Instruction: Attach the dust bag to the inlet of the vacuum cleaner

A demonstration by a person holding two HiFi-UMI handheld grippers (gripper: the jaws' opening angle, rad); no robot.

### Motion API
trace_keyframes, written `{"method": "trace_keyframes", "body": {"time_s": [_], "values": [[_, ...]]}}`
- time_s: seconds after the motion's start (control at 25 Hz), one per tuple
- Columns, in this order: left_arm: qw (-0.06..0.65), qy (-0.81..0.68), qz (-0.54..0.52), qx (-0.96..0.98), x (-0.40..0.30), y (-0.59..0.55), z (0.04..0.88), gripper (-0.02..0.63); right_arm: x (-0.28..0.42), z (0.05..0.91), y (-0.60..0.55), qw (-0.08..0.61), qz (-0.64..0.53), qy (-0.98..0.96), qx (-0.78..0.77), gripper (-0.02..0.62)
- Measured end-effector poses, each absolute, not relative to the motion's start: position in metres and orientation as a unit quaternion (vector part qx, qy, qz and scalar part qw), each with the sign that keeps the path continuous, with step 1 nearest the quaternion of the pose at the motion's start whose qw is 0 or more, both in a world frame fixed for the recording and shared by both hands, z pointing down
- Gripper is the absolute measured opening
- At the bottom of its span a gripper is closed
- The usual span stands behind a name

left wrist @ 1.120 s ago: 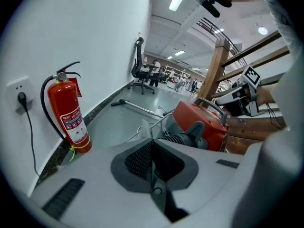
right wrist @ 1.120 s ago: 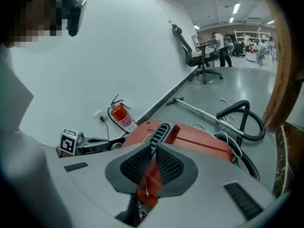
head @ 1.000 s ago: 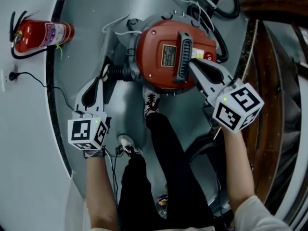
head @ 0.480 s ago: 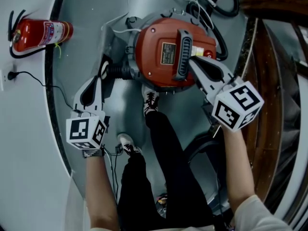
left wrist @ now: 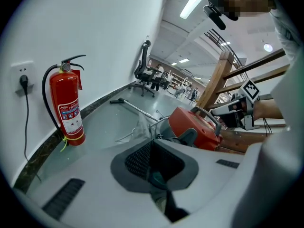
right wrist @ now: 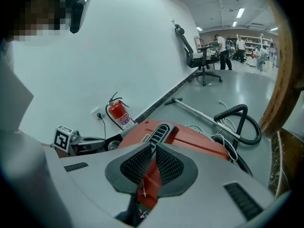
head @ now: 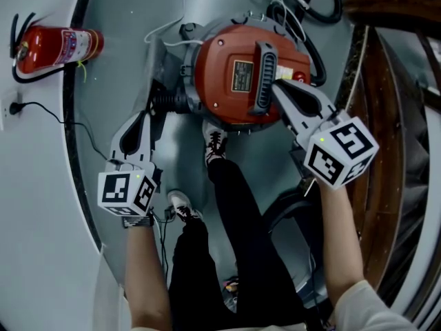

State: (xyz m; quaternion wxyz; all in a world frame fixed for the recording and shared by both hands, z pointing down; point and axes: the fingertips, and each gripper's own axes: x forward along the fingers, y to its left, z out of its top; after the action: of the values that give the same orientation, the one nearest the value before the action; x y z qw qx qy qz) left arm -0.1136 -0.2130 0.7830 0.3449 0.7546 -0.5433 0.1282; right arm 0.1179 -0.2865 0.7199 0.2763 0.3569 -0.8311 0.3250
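The red vacuum cleaner (head: pixel 238 74) stands on the grey floor, its black handle (head: pixel 264 78) across the top. A black ribbed inlet (head: pixel 169 103) sticks out of its left side. My left gripper (head: pixel 147 113) is shut and holds nothing, its tip just left of and below that inlet. In the left gripper view the left gripper (left wrist: pixel 152 144) faces the vacuum (left wrist: pixel 194 127) from a short way off. My right gripper (head: pixel 276 85) is shut and empty, its tip beside the handle; in its own view the right gripper (right wrist: pixel 153 147) hovers over the red lid (right wrist: pixel 190 139). I cannot make out a dust bag.
A red fire extinguisher (head: pixel 58 47) stands by the white wall, next to a socket with a plug (head: pixel 17 107). A black hose (head: pixel 324 5) and white cables (head: pixel 169 33) lie behind the vacuum. Wooden railing (head: pixel 386 116) runs along the right. The person's shoes (head: pixel 216 147) are just below the vacuum.
Hardly anything differs: the left gripper has drifted slightly right and down, and the right gripper stays at the handle.
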Motion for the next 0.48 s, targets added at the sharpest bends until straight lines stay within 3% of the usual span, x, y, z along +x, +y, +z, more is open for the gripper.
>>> {"method": "trace_keyframes", "body": {"time_s": [0.48], "values": [[0.389,-0.534,0.080,0.746,-0.102,-0.215,0.780,0.015,0.119,0.720,-0.288,0.248,0.340,-0.835,0.356,0.032]]}}
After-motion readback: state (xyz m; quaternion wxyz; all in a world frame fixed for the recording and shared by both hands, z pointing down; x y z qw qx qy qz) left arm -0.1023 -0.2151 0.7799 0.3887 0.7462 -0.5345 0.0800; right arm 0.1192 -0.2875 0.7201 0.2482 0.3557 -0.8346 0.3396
